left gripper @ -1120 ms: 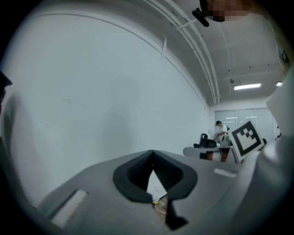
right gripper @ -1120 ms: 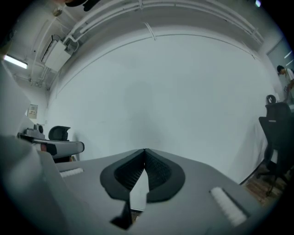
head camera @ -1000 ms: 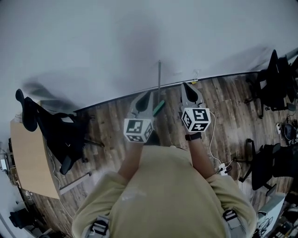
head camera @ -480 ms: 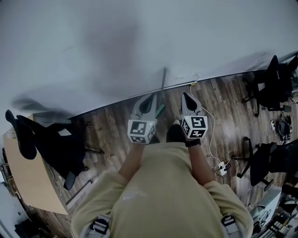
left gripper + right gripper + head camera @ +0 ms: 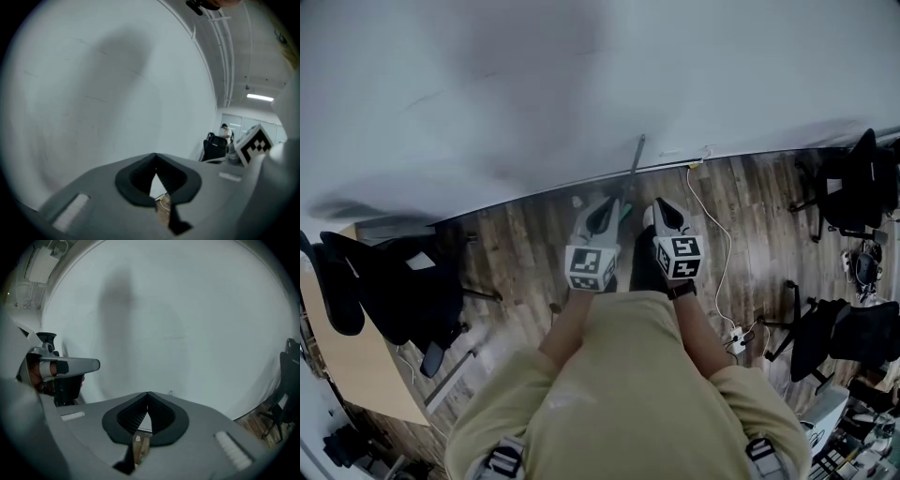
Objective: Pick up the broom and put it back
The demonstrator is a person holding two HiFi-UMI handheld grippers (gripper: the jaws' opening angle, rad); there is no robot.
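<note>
Broom (image 5: 637, 156) by wall (image 5: 581, 84), office chair (image 5: 403, 291), floor cable (image 5: 721, 246)

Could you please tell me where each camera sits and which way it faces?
Head view: on the person's head, looking down at wooden floor and wall; torso, forearms, left hand-held gripper and right hand-held gripper show.
Left gripper view: on the left hand-held gripper, facing the wall past shut jaws; the right one's marker cube shows.
Right gripper view: on the right hand-held gripper, facing the wall; the left one shows.
Shared: all see the wall.
</note>
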